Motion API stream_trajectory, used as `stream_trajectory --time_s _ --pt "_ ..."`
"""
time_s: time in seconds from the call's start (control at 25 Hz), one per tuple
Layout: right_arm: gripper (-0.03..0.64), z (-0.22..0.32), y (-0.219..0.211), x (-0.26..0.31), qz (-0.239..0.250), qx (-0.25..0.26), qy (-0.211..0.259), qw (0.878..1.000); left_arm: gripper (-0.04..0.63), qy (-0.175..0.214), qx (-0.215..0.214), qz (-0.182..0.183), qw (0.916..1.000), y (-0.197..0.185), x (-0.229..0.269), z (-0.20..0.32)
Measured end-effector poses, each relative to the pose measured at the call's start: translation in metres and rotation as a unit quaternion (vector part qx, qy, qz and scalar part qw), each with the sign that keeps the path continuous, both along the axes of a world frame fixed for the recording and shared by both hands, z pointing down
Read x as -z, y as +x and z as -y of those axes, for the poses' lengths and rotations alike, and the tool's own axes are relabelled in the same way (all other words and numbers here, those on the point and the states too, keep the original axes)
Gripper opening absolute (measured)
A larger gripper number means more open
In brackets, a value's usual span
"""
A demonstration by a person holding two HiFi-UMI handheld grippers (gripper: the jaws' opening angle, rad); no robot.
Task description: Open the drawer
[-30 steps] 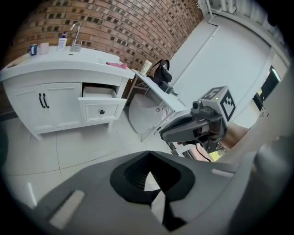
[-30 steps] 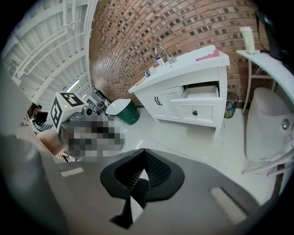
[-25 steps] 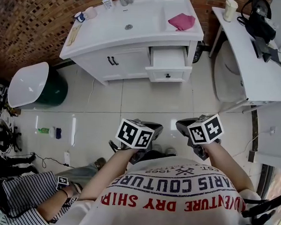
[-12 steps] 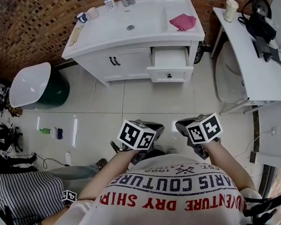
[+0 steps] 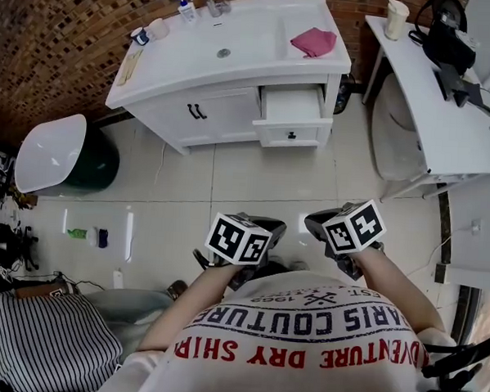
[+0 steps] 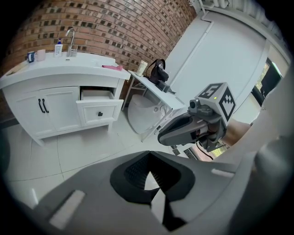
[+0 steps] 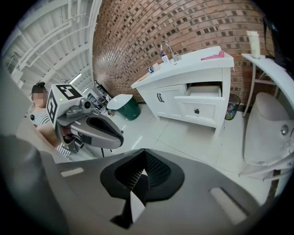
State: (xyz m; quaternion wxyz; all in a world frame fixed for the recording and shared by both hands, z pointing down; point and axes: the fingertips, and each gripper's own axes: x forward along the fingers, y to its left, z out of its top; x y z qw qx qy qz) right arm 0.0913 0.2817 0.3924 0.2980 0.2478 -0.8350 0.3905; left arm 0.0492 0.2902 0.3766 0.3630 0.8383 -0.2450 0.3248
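- The left tool (image 6: 149, 182) is held low in front of the person's chest. Its jaws are pressed together with nothing between them, and only floor shows past the tips.
- The right tool (image 7: 139, 184) is just beside it at about the same height, its jaws likewise pressed together and empty. Both point forward and down at the floor (image 5: 254, 175).
- Ahead of both lies a wide stretch of bare tiles. Nothing stands on the straight path to the cabinet (image 5: 163, 117).
- The drawer (image 5: 292, 112) sits at the right end of the cabinet, under the bench (image 5: 321, 64). It is well apart from both tools and nearly straight ahead, about on the line between them.
- Its front stands out from the cabinet face and its inside shows from above, so it looks already partly pulled out.
- The drawer front runs left to right, with a small black knob (image 5: 291, 135) at its middle, and it slides out toward the person.
- Neither hand is clearly nearer. The right seems handier, since the drawer is on that side of the cabinet.
- The double doors (image 5: 197, 110) are just left of the drawer. To its right come the cabinet's corner, then a narrow gap, then the white side table (image 5: 446, 111).
- A head-on approach should keep clear of that table.
- Farthest off, a pink cloth (image 5: 314, 41) lies on the bench above the drawer, and a green bin (image 5: 95, 157) stands well to the left.
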Motion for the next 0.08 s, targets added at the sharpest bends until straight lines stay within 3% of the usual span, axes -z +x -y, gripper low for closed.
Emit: stream_trajectory --time_s 0.08 --pt "0.008 -0.0002 0.0008 -0.0005 -0.002 0.001 0.002 1.0 -0.005 0.0 0.001 -0.001 1.0 0.0003 -0.0007 0.0003"
